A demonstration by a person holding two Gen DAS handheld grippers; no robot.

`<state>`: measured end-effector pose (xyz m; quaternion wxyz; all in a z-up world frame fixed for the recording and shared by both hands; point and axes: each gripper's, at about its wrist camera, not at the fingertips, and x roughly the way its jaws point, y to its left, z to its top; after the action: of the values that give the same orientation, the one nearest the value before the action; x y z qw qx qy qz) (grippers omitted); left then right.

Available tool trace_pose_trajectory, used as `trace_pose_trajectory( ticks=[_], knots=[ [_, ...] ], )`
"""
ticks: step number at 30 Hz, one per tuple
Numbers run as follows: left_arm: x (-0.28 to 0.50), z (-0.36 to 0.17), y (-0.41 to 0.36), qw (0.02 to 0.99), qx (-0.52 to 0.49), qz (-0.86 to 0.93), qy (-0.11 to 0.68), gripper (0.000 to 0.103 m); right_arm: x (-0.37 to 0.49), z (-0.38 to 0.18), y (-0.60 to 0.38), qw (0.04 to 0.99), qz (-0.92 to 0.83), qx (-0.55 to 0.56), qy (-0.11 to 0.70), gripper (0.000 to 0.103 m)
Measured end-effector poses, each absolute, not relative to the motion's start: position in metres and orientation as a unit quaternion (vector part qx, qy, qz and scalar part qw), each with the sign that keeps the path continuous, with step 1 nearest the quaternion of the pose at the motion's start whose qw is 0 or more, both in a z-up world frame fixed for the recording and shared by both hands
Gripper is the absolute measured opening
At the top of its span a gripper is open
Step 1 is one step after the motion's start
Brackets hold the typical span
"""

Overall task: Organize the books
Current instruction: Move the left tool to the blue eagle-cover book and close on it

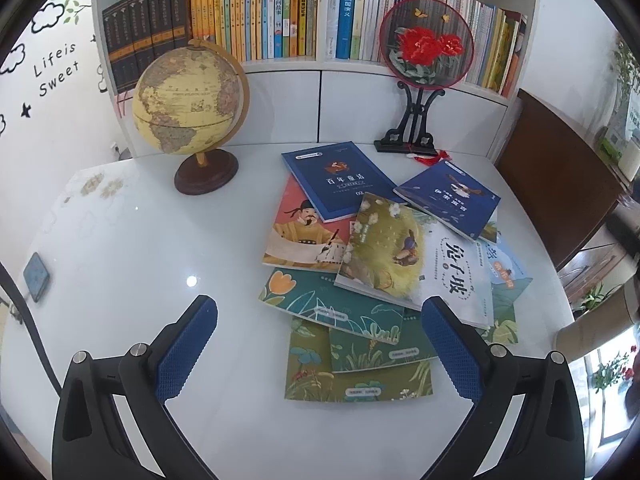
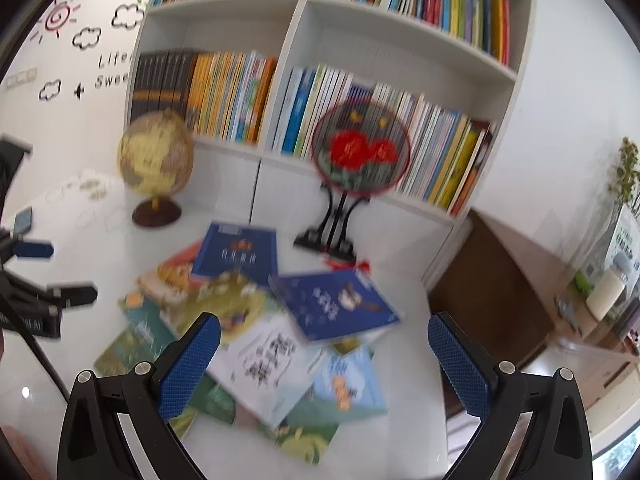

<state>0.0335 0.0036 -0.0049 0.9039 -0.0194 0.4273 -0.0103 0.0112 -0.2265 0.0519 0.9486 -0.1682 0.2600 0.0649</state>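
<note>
Left-wrist view: the left gripper [image 1: 320,344] hangs above a white table [image 1: 140,264], its blue-padded jaws spread wide with nothing between them, over a loose heap of books [image 1: 372,256] that fan across one another between a globe [image 1: 188,100] and an embroidered fan on a black stand [image 1: 426,42]. The right gripper [image 2: 324,368], seen in its own blurred view, is likewise wide open and empty above the same heap, the left gripper's dark frame showing at that view's left edge. No book is yet held, so the work appears to be at its opening step: choosing and approaching a first volume. The blue book [image 1: 340,180] and its blue twin [image 1: 448,196] lie uppermost and look the easiest to lift; the next move likely calls for lowering one gripper to an exposed edge and closing on it, perhaps steadying the heap with the other, since thin covers lying flat offer little purchase. Legible writing: the wall decal [image 1: 56,68] reads "Lifeis Sweet"; the nearer blue cover carries "百年童话" and "02"; the white-and-green cover [image 1: 416,264] bears large characters, apparently "兔子坡". Spines on the bookshelf [image 1: 280,65] behind are mostly too small to read.
</note>
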Motion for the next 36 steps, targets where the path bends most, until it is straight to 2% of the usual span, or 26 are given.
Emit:
trace_pose_trajectory(
  ticks=[4, 9, 12, 19, 24, 31, 34, 36],
  knots=[
    [0.045, -0.008, 0.005, 0.903, -0.017, -0.012, 0.429, 0.102, 0.033, 0.066, -0.245, 0.962, 0.046, -0.130, 0.235, 0.103],
    [0.075, -0.014, 0.009, 0.900, -0.010, -0.018, 0.436, 0.102, 0.056, 0.056, -0.228, 0.963, 0.051, -0.145, 0.221, 0.103],
    [0.097, -0.017, 0.015, 0.899, -0.012, -0.023, 0.438, 0.102, 0.070, 0.048, -0.230, 0.972, 0.073, -0.082, 0.209, 0.103],
    [0.157, -0.030, 0.019, 0.888, -0.059, -0.069, 0.451, 0.102, 0.106, 0.024, -0.250, 0.962, 0.112, 0.055, 0.243, 0.103],
    [0.210, -0.037, -0.023, 0.890, -0.026, -0.126, 0.437, 0.102, 0.126, -0.015, -0.276, 0.948, 0.066, 0.108, 0.291, 0.103],
    [0.289, -0.070, -0.099, 0.847, 0.021, -0.242, 0.473, 0.102, 0.145, -0.078, -0.324, 0.901, 0.025, 0.277, 0.335, 0.102],
    [0.316, -0.088, -0.123, 0.829, 0.044, -0.264, 0.491, 0.100, 0.151, -0.095, -0.329, 0.885, 0.022, 0.317, 0.340, 0.100],
    [0.330, -0.102, -0.134, 0.819, 0.048, -0.264, 0.507, 0.087, 0.155, -0.104, -0.331, 0.878, 0.027, 0.340, 0.336, 0.098]
  ],
)
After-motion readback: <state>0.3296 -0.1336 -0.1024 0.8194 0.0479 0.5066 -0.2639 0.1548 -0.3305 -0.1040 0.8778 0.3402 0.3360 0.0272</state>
